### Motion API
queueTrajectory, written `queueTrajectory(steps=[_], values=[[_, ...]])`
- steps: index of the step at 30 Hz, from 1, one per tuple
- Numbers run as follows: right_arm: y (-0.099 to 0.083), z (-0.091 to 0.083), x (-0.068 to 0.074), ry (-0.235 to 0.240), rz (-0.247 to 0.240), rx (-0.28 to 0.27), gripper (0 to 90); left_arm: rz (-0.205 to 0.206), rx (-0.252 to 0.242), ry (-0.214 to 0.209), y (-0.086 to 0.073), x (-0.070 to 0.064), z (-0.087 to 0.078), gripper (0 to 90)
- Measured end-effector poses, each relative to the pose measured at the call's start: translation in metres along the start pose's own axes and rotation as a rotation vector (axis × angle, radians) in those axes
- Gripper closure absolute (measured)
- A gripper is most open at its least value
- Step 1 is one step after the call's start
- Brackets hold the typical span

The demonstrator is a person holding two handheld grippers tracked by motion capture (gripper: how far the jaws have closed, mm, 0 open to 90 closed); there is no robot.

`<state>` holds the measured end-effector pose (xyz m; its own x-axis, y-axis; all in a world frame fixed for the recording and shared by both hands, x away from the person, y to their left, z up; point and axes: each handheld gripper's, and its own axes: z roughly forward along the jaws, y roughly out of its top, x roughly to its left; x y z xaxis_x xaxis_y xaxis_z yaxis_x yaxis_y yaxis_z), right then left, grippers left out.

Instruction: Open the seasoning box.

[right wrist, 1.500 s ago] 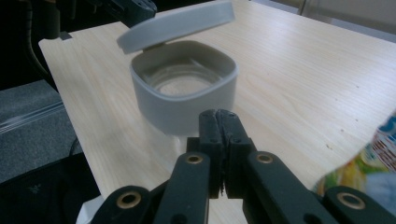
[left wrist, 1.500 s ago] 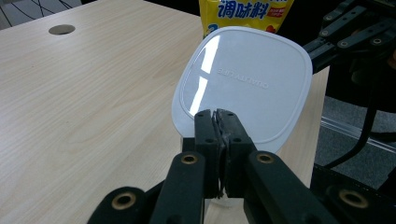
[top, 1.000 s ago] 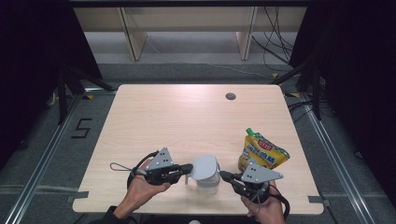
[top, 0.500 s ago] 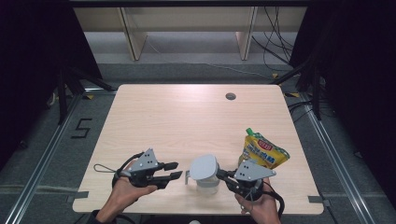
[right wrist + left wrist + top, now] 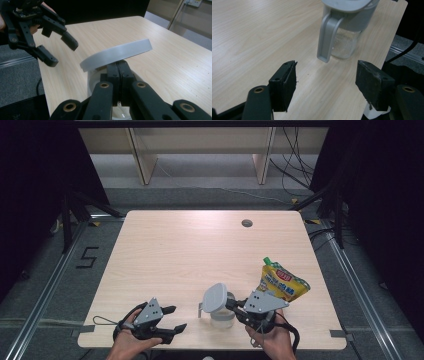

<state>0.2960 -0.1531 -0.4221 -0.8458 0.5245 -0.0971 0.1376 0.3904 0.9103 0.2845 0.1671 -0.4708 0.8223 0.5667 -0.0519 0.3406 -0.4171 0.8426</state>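
The jar [image 5: 221, 312] stands near the counter's [image 5: 200, 250] front edge; the far counter is bare. The right hand-held gripper [image 5: 235, 304] pinches its lid [image 5: 214, 297], tilted up. A yellow pouch [image 5: 280, 282] lies just right. The left hand-held gripper [image 5: 172, 318], jaws wide, has drawn back leftward from the jar since a second ago.

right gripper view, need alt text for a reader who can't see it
The right gripper, jaws shut, lifts the grey hinged lid of a clear jar on a light wood table. Upper left, the left gripper hangs open above the table edge.
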Motion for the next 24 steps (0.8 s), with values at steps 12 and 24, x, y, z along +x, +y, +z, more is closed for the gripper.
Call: queueTrajectory(steps=[12, 24], values=[[0.014, 0.010, 0.009, 0.016, -0.041, -0.010, 90.0, -0.008, 0.023, 0.028, -0.012, -0.008, 0.001, 30.8], [0.017, 0.023, 0.020, 0.045, -0.059, 0.003, 89.9, -0.006, 0.033, 0.027, -0.018, -0.011, 0.005, 28.5]])
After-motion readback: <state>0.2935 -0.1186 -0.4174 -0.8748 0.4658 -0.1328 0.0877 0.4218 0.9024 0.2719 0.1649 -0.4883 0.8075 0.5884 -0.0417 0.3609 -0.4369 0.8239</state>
